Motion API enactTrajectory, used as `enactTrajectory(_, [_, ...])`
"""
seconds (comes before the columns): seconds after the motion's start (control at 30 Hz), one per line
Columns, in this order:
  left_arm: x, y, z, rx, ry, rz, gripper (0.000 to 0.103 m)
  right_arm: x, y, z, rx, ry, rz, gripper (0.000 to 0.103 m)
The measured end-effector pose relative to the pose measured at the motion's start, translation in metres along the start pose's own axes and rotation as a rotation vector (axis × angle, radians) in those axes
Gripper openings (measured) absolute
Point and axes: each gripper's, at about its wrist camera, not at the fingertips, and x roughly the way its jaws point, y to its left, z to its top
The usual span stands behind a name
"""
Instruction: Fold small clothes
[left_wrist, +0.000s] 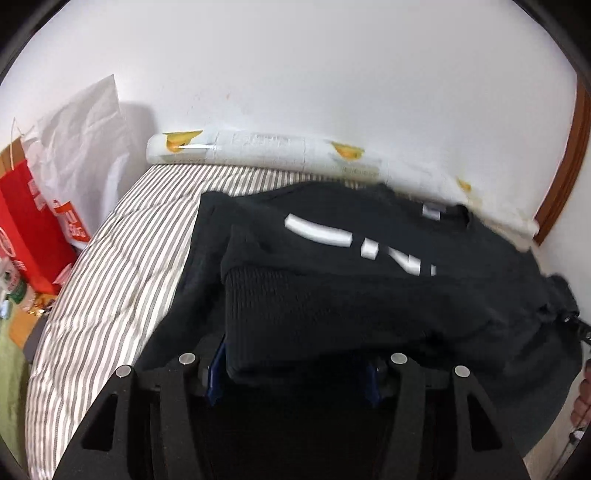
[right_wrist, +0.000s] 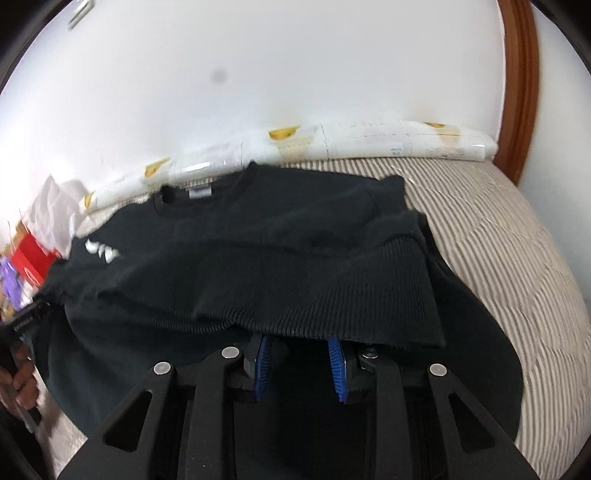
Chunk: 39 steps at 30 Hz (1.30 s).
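The left gripper (left_wrist: 295, 373) is angled downward, its blue pads (left_wrist: 214, 373) set apart. The right gripper (right_wrist: 301, 365) is likewise pitched downward, its ribbed blue pads (right_wrist: 263, 365) separated by a visible gap. Hands (right_wrist: 22, 380) are seen gripping the handles.

Setting was a home bedroom: striped quilted bedspread (left_wrist: 110, 266) against a white wall (left_wrist: 295, 74), wooden door frame (right_wrist: 517, 92), red shopping bag (left_wrist: 26, 221) (bedside clutter).

Both wrist views close over sweater (left_wrist: 369, 295)
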Motion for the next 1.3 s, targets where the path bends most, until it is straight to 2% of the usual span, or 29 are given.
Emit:
enactTrajectory(0.23, [0.017,0.021,0.046,-0.086,-0.012,-0.036,0.054,0.019,-0.002,0.057,0.020,-0.047,-0.024,0.029])
enactTrajectory(0.37, [0.024,0.026,0.055,-0.053,-0.010,-0.003,0.054,0.022,-0.005,0.069,-0.029,-0.070,-0.071,0.031])
enactTrajectory(0.5, [0.034,0.024,0.063,0.007,0.000,0.020,0.054,0.035,-0.028,0.067,-0.015,-0.059,-0.124,0.044])
enactTrajectory(0.6, [0.048,0.017,0.071,0.058,0.021,0.025,0.054,0.051,-0.042,0.071,0.006,-0.007,-0.107,0.048])
enactTrajectory(0.73, [0.074,0.001,0.079,0.127,0.075,0.026,0.052,0.065,-0.044,0.078,-0.006,-0.001,-0.112,0.053])
enactTrajectory(0.9, [0.095,-0.009,0.079,0.187,0.111,0.055,0.051,0.084,-0.037,0.086,-0.049,0.029,-0.105,0.053])
enactTrajectory(0.93, [0.096,-0.008,0.079,0.187,0.111,0.053,0.047,0.091,-0.036,0.087,-0.060,0.038,-0.116,0.053])
enactTrajectory(0.97, [0.097,-0.009,0.079,0.186,0.115,0.047,0.037,0.095,-0.036,0.087,-0.062,0.043,-0.121,0.053])
enactTrajectory(1.0, [0.098,-0.010,0.079,0.193,0.119,0.039,0.033,0.098,-0.034,0.086,-0.066,0.048,-0.123,0.053])
enactTrajectory(1.03, [0.097,-0.012,0.078,0.203,0.109,0.054,0.026,0.100,-0.031,0.086,-0.079,0.042,-0.127,0.048])
enactTrajectory(1.07, [0.093,-0.014,0.077,0.213,0.084,0.081,0.014,0.099,-0.029,0.086,-0.086,0.032,-0.133,0.043])
enactTrajectory(1.13, [0.083,-0.011,0.077,0.200,0.040,0.062,0.011,0.091,-0.027,0.087,-0.093,-0.006,-0.109,0.026])
enactTrajectory(1.23, [0.061,0.000,0.076,0.144,-0.054,0.075,0.010,0.069,-0.030,0.089,-0.076,-0.100,-0.073,0.020])
enactTrajectory(1.3, [0.050,0.009,0.077,0.106,-0.099,0.085,0.010,0.056,-0.045,0.091,-0.007,-0.143,-0.074,0.020])
